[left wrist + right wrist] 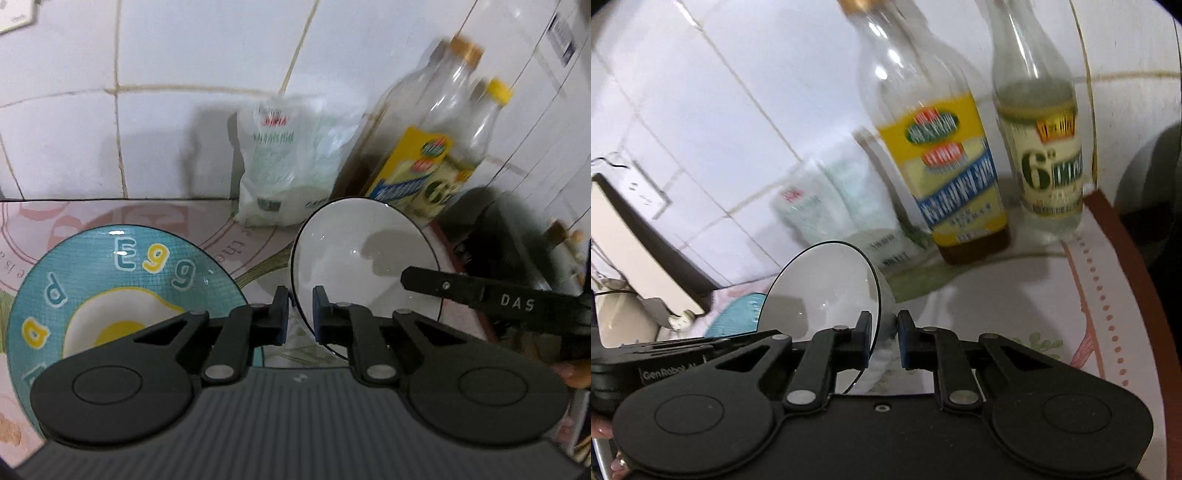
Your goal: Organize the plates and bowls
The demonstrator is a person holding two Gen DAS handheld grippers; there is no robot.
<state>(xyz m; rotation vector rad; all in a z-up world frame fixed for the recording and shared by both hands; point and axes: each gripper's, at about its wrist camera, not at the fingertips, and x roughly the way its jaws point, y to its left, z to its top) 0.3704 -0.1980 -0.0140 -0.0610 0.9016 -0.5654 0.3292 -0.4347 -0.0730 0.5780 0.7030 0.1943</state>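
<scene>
A white bowl with a thin black rim (364,254) is tilted up on edge above the patterned cloth. My left gripper (300,310) is shut on its near rim. My right gripper (883,338) is shut on the same bowl (827,284), its rim between the pads; one right finger (480,295) shows across the bowl in the left wrist view. A teal plate with a fried-egg picture (122,295) lies on the cloth just left of my left gripper; its edge shows in the right wrist view (738,314).
A white plastic bag (295,162) and two glass bottles (436,147) stand against the tiled wall behind the bowl. In the right wrist view the bottles (942,155) are close ahead. The table's brown edge (1126,258) runs at the right. A white appliance (635,236) stands left.
</scene>
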